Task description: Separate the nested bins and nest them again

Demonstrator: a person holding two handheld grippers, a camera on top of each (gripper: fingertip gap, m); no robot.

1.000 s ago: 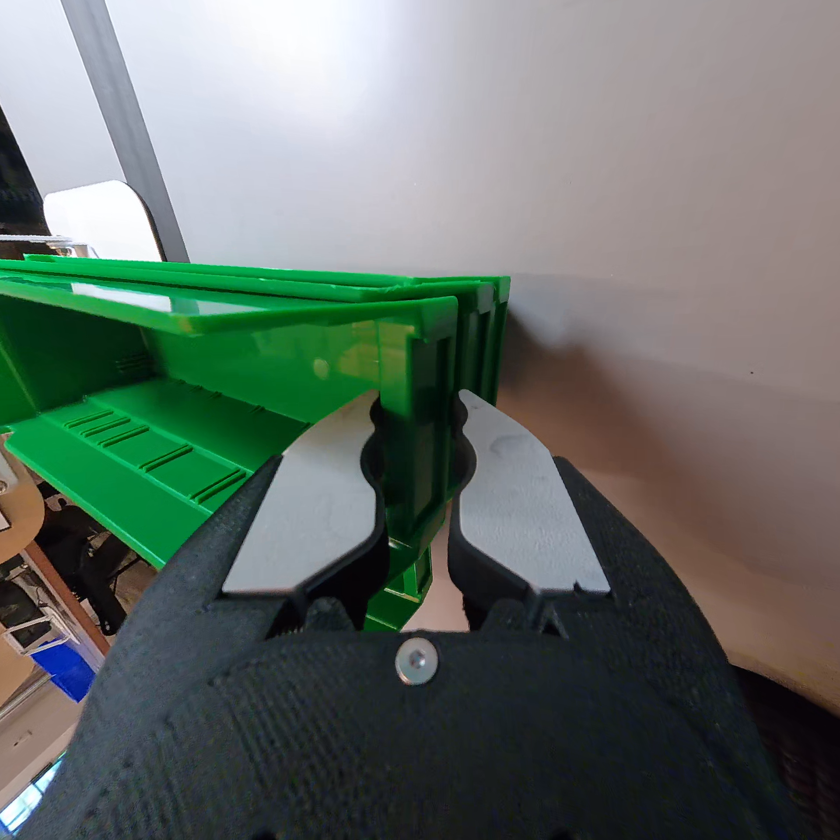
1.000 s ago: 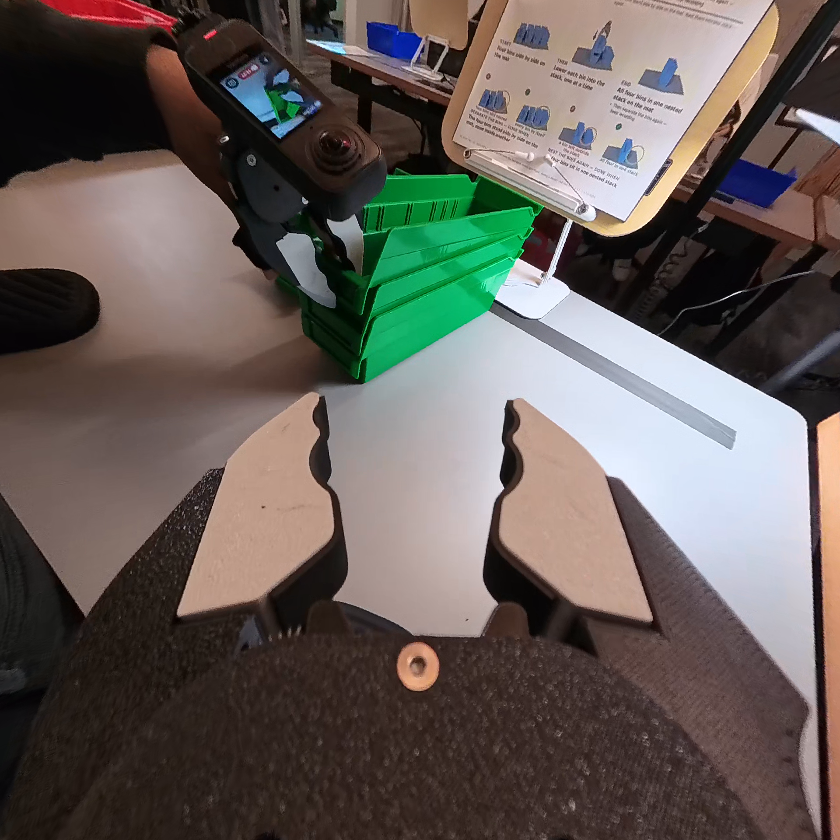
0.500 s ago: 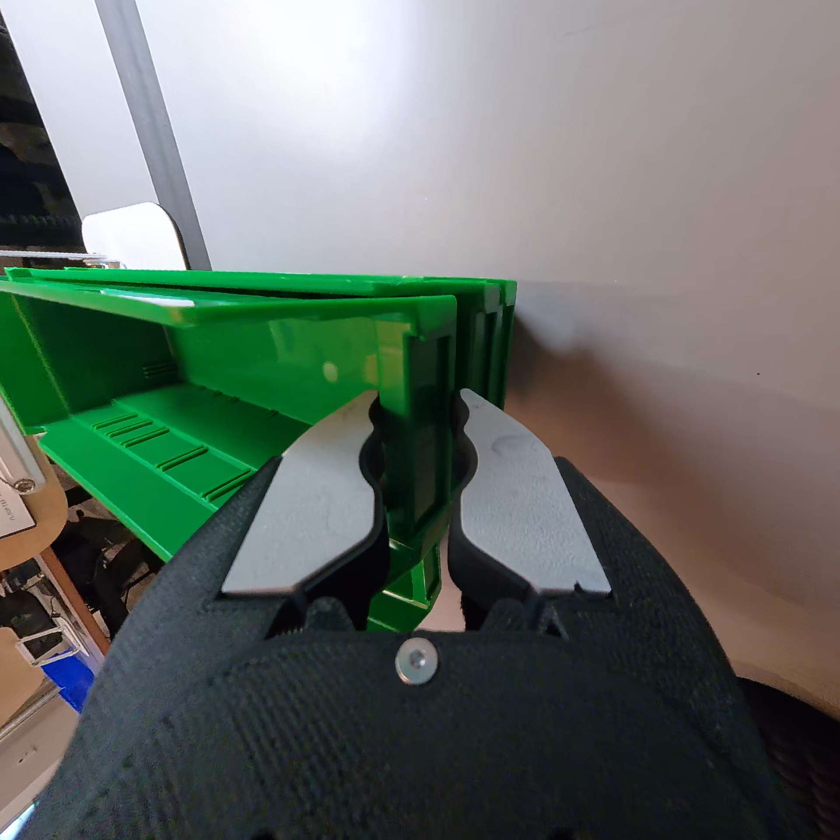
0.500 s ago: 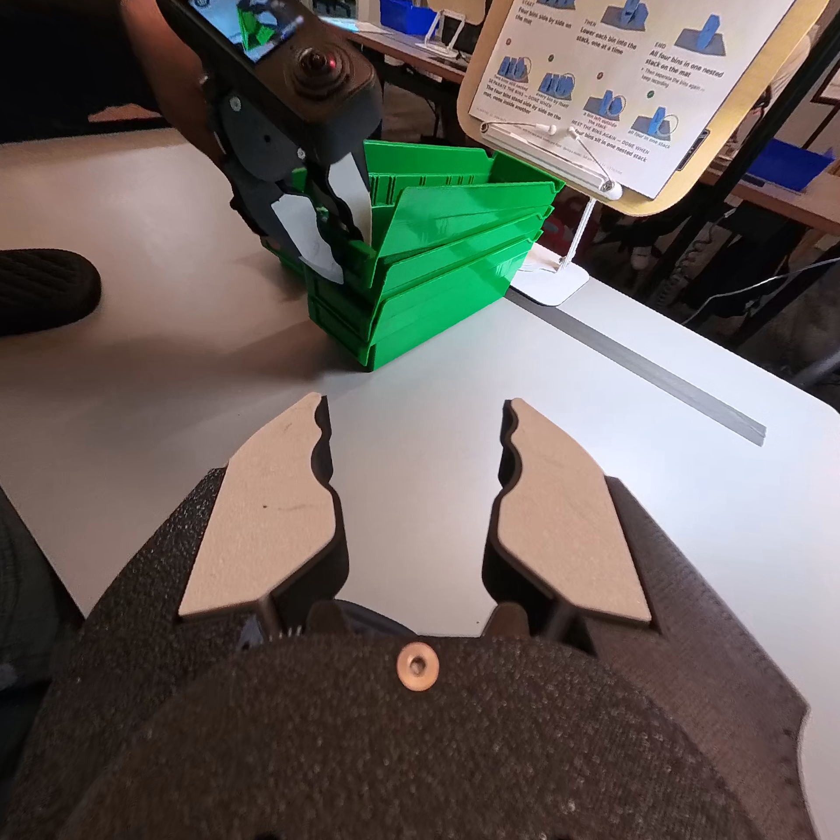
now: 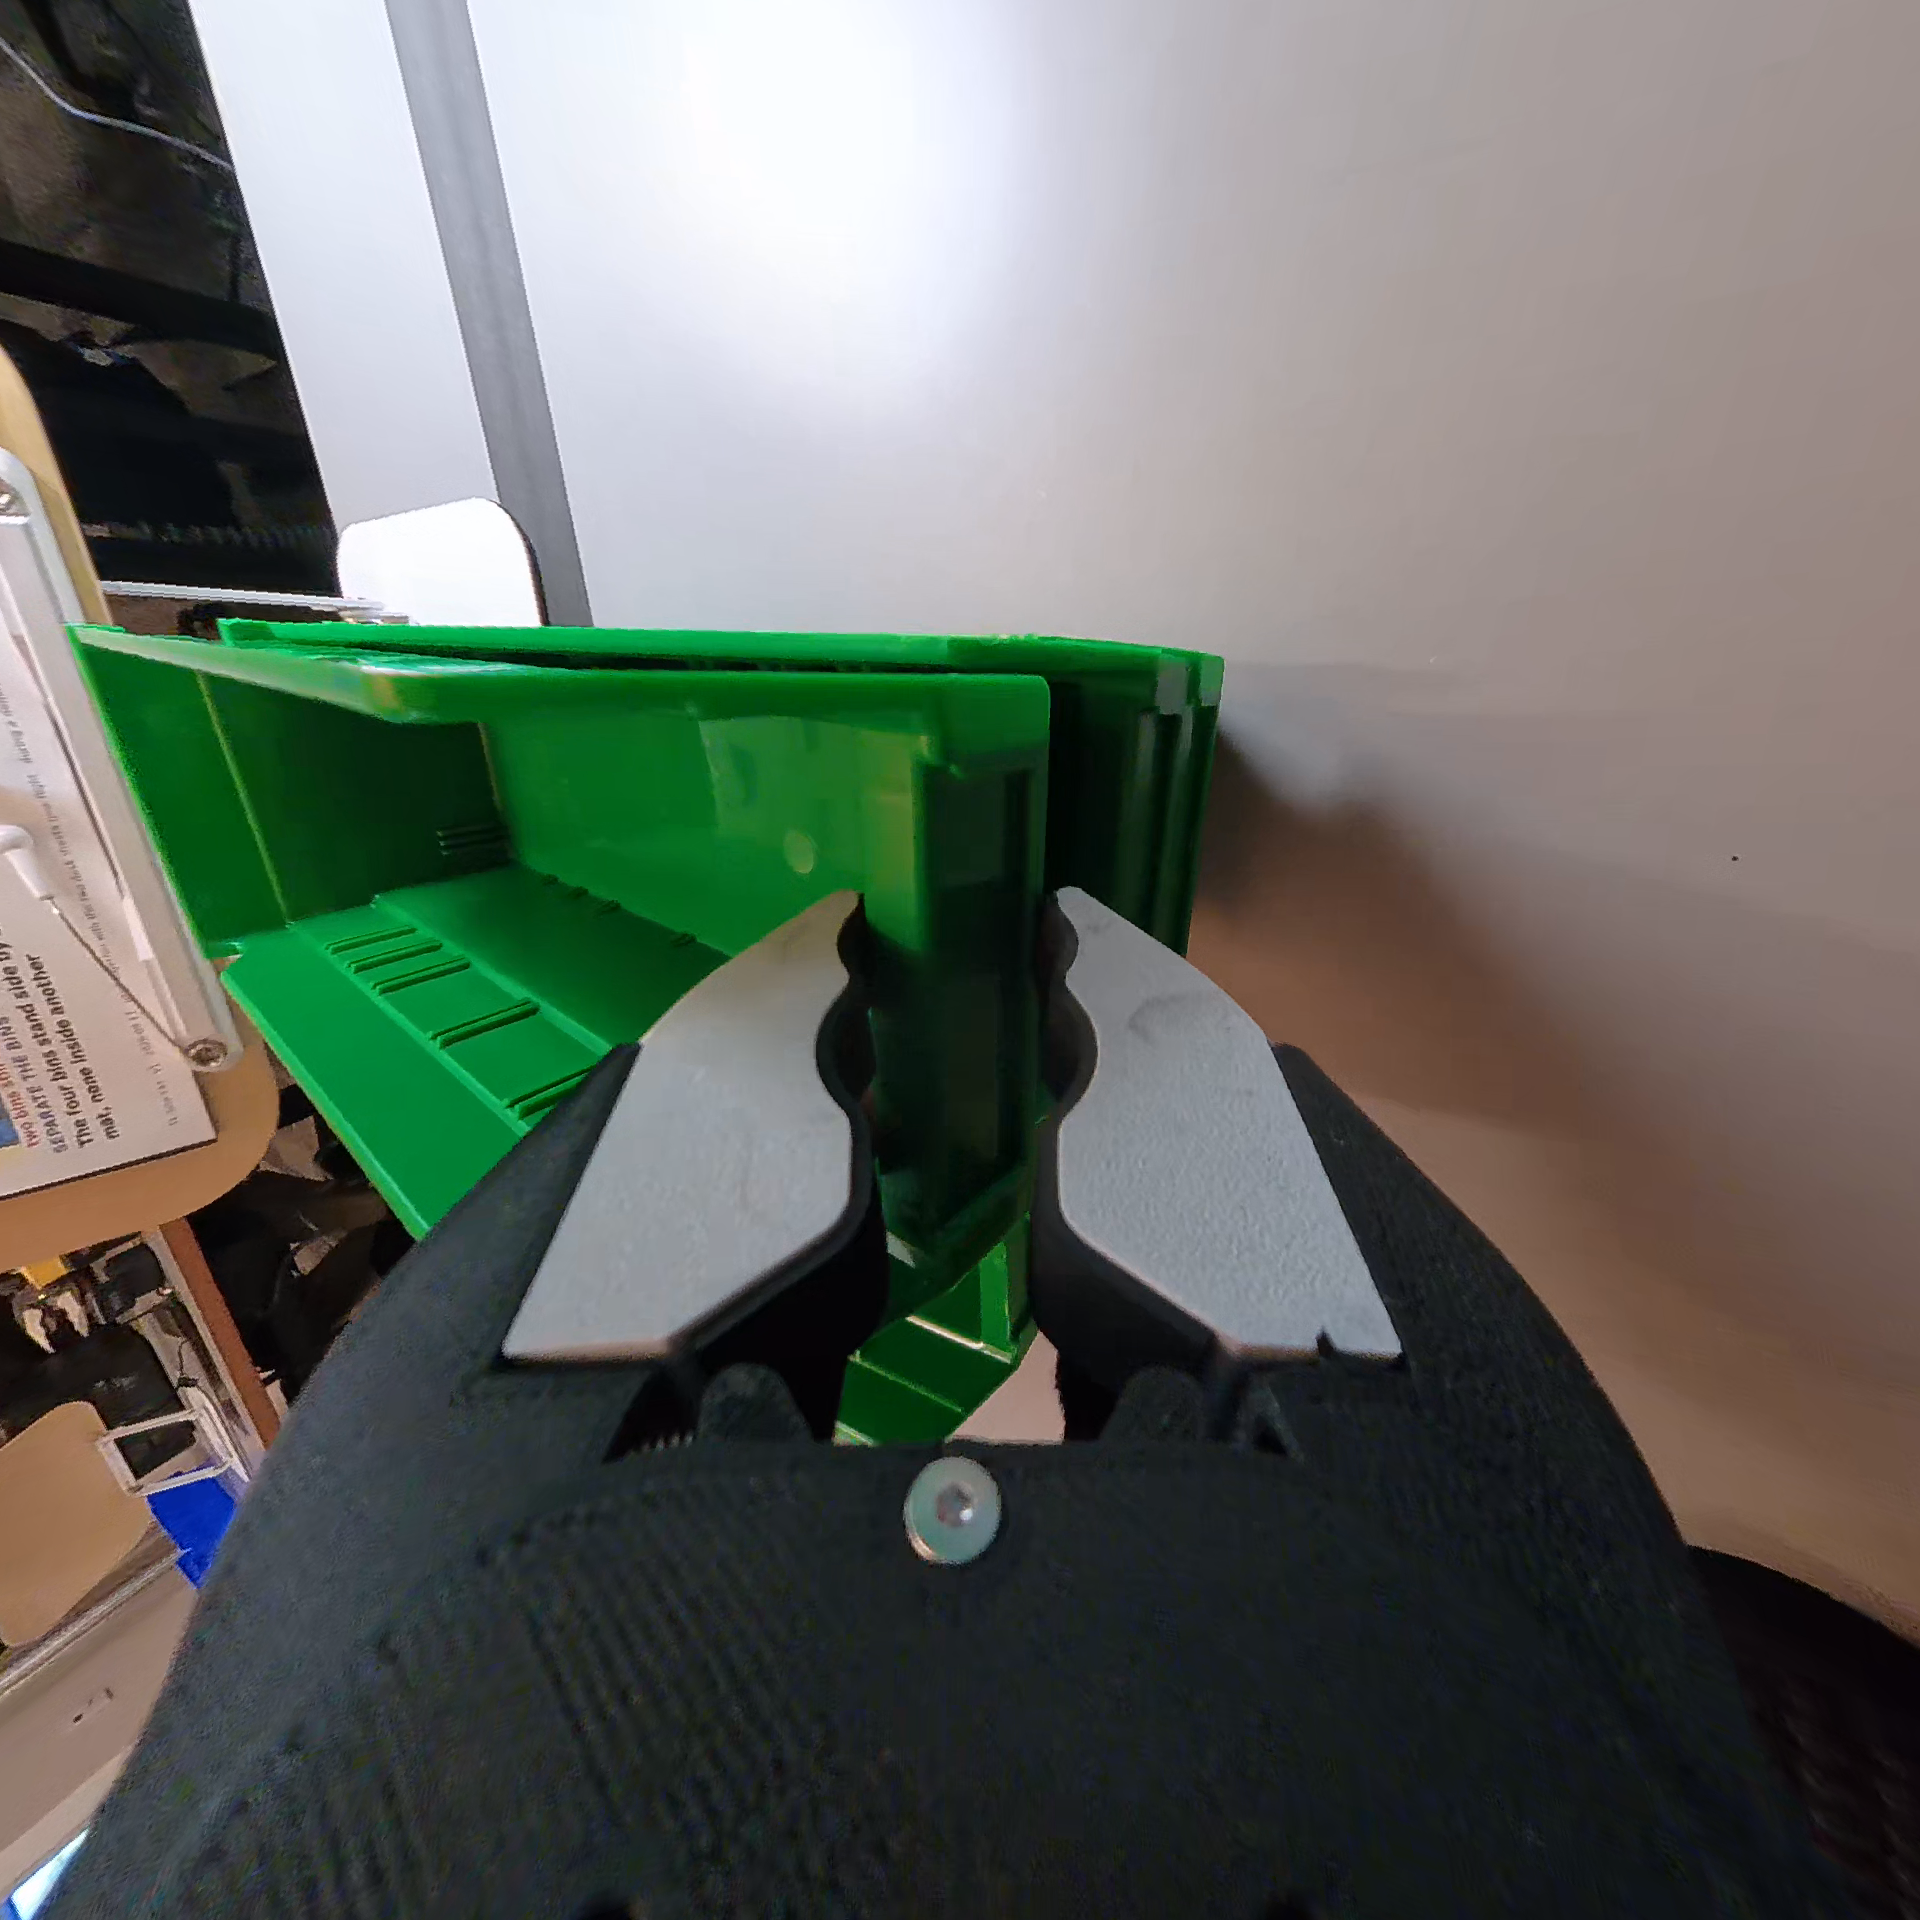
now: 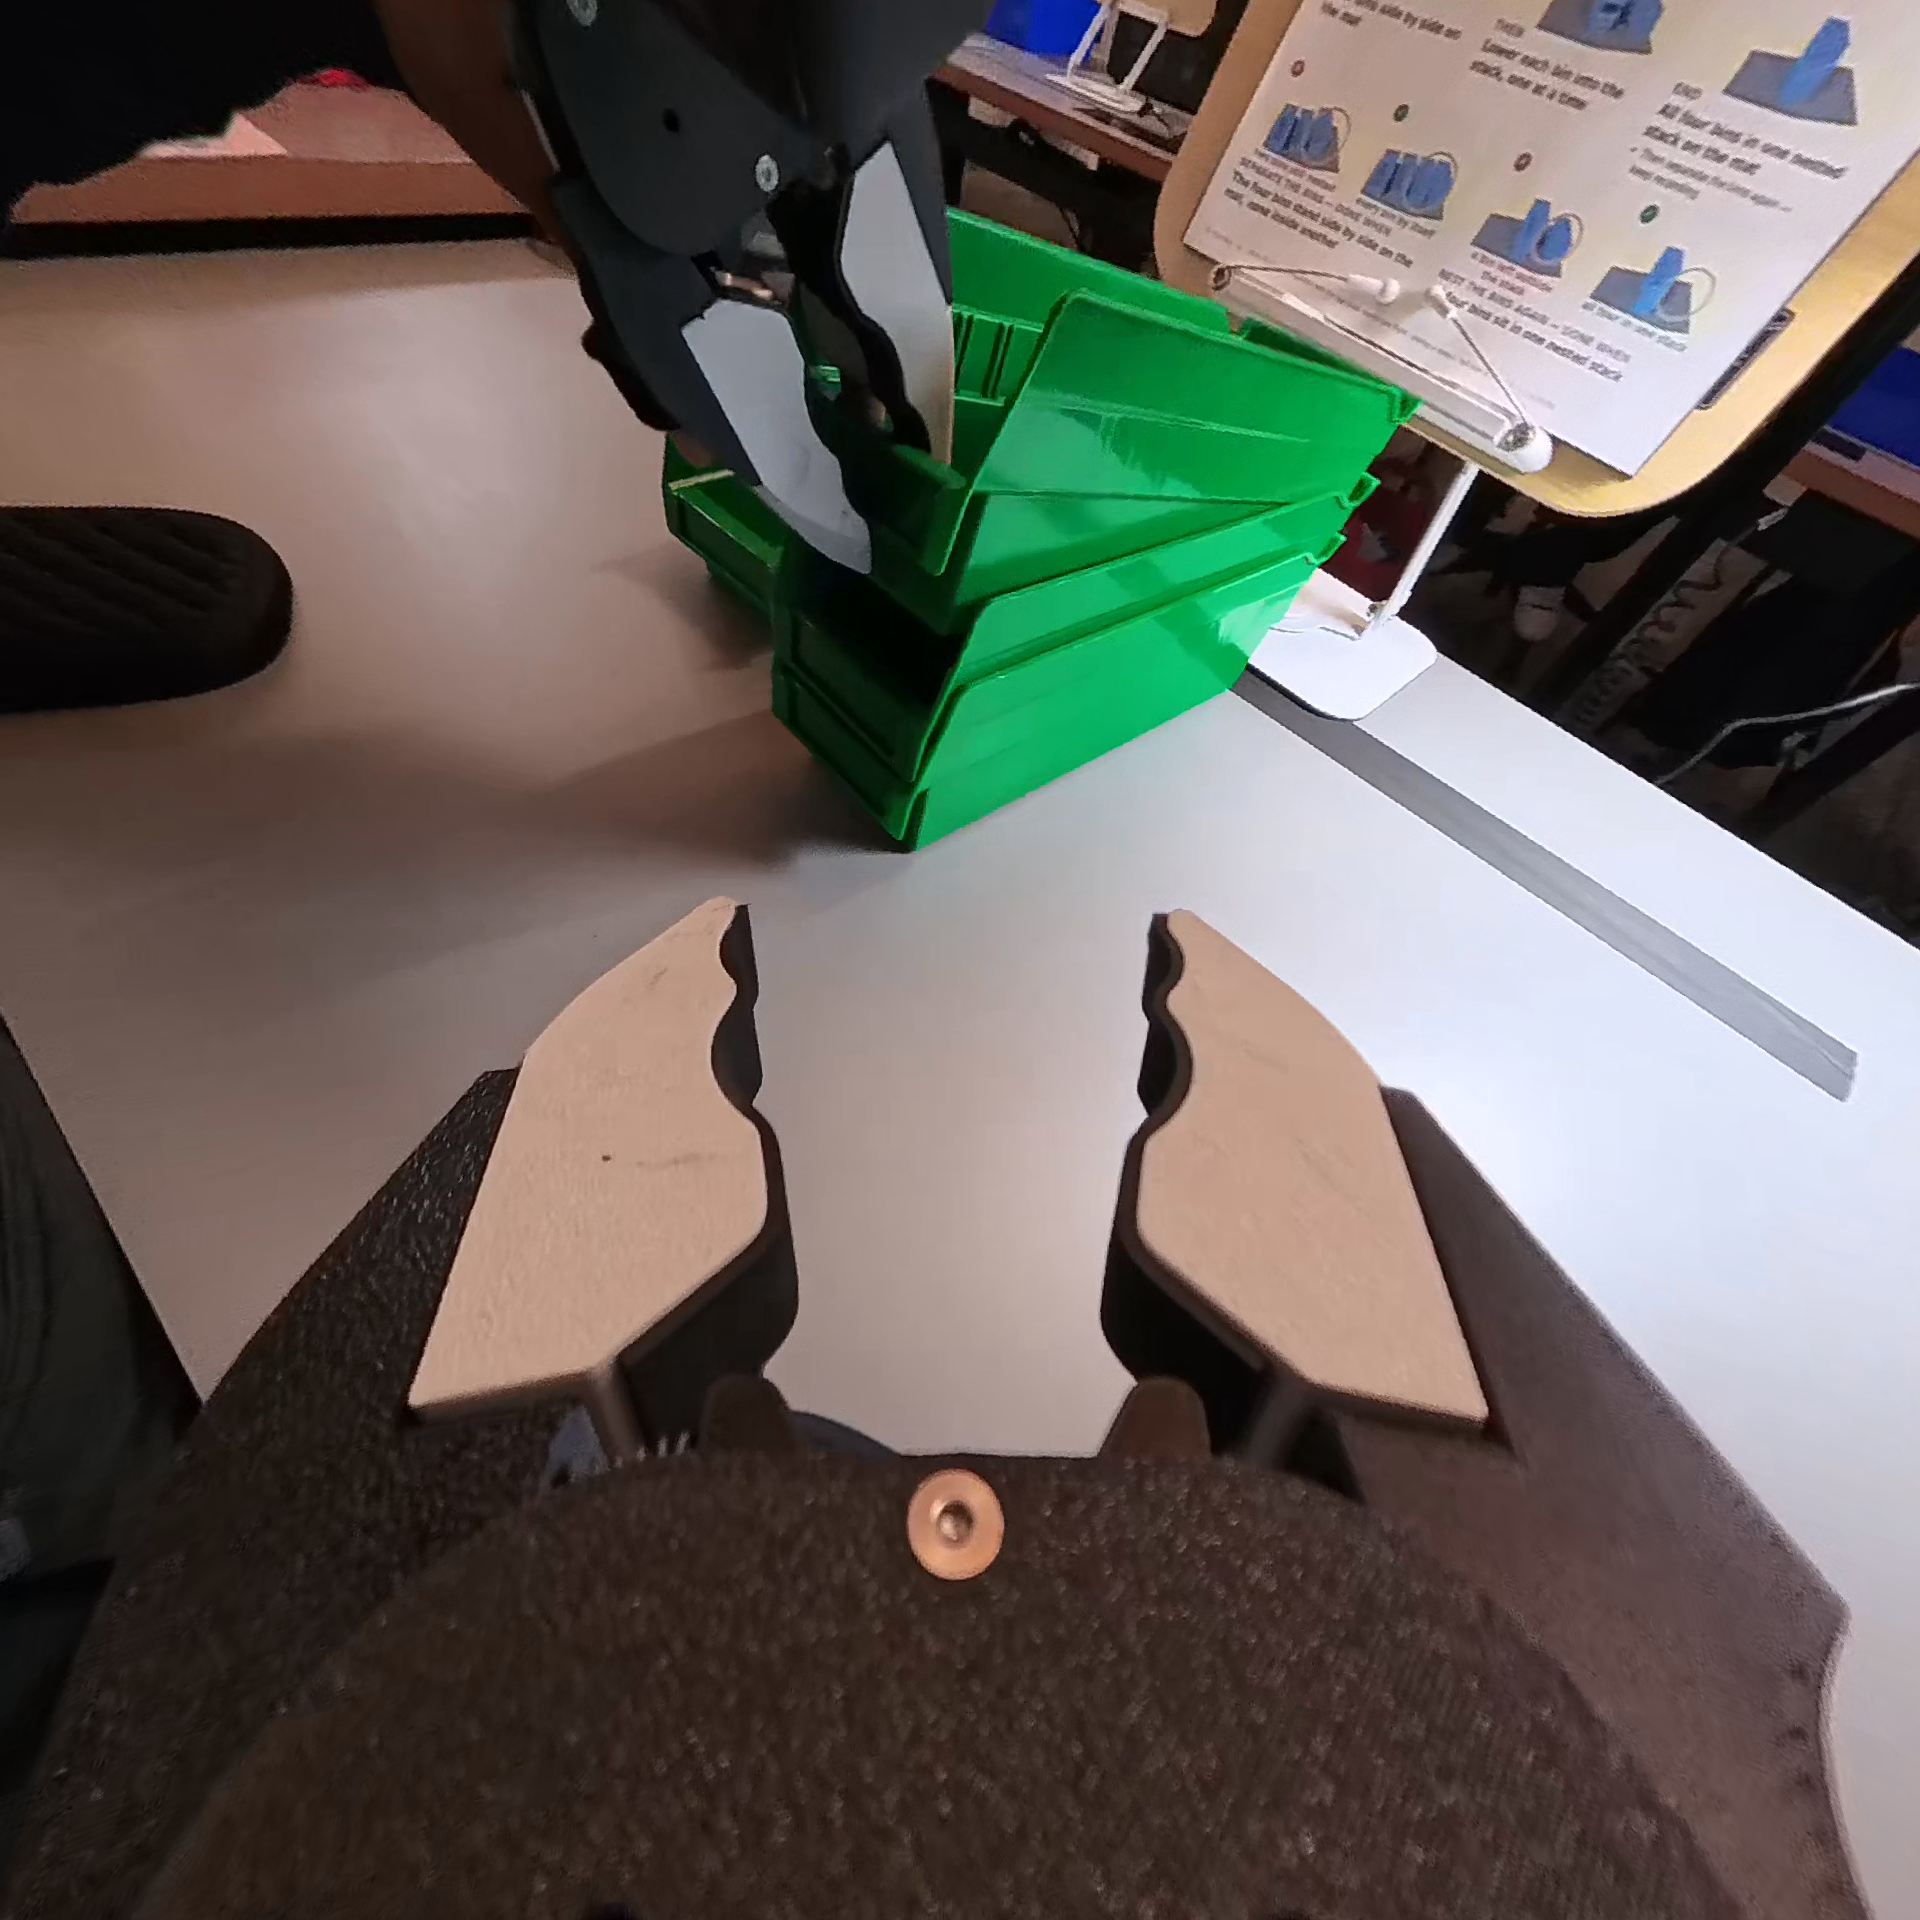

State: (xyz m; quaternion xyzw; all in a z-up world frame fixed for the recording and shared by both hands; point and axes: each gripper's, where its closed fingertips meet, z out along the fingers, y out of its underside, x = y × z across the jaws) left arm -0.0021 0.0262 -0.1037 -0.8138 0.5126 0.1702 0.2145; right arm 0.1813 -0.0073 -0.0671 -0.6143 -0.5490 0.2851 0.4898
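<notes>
While the left gripper [image 5: 951, 925] pinches the end wall of the top green bin [image 5: 582, 831], its two grey fingers [image 5: 727, 1122] sit narrow, one inside the bin and one against the outer face of that wall. Seen from the right wrist view, this same left gripper [image 6: 894, 457] comes down from above onto the near end of the top green bin [image 6: 1164, 416], which is tilted: its gripped end sits low in the stack and its far end is raised clear of the bins beneath. Below it the stack of nested green bins [image 6: 1039, 686] rests on the bench [image 6: 1351, 1039], three more rims showing one under the other.

Nearer the camera, the right gripper [image 6: 948, 925] hovers above bare bench surface, its tan fingers [image 6: 623, 1143] spread wide and holding nothing, well apart from the stack.

Just behind the bins a white stand [image 6: 1340, 655] carries a wooden board with a printed instruction sheet [image 6: 1538, 197], its base just beside the far end of the stack. A grey strip [image 6: 1621, 925] runs across the bench to the right of the bins. To the left, a dark ribbed object [image 6: 114, 603] lies at the bench edge.
</notes>
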